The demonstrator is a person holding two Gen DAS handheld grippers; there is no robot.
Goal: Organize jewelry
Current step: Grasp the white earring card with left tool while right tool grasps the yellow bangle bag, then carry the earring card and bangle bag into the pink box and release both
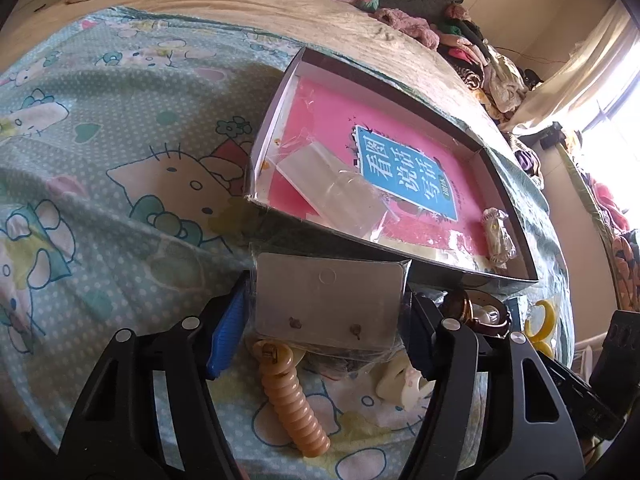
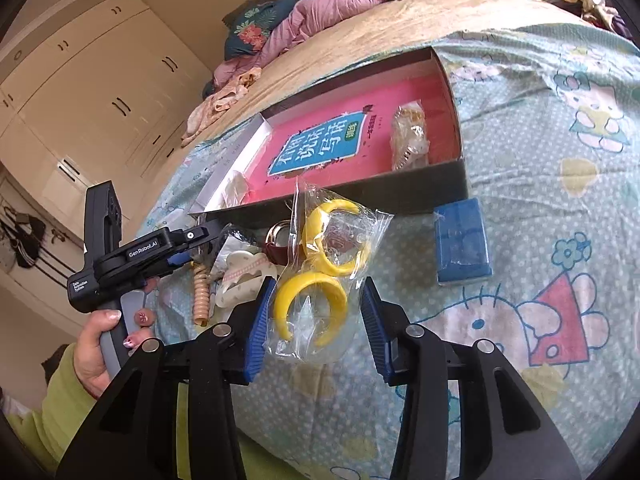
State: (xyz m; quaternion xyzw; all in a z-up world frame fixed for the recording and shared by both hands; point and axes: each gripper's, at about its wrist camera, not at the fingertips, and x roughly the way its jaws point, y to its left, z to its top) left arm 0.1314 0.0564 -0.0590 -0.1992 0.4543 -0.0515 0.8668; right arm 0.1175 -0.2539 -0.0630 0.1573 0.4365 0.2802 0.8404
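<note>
- Our left gripper [image 1: 320,336] has its blue pads either side of a clear packet holding a silver earring card [image 1: 328,304]; the left pad meets the packet's edge, the right edge is hidden behind the right finger, so we cannot tell whether it is truly gripped.
- Our right gripper [image 2: 316,320] stands partly open around a clear bag of yellow hoop earrings [image 2: 324,268]; the left pad touches the bag, the right pad stands apart from it.
- We see the bed [image 1: 100,152] under everything, covered in a teal cartoon-cat sheet.
- Just beyond both grippers lies a shallow open box [image 2: 360,194] with a pink book [image 2: 320,144] in it, plus a clear flat packet [image 1: 332,188] and a small bagged trinket [image 2: 408,140].
- Near the left gripper we find a beige spiral hair tie [image 1: 292,400], a white hair claw [image 2: 244,276] and a brown-strapped watch [image 1: 476,312].
- A blue box [image 2: 462,240] rests on the sheet to the right, just near of the open box's corner.
- A hand [image 2: 104,344] in a green sleeve holds the left gripper's handle.
</note>
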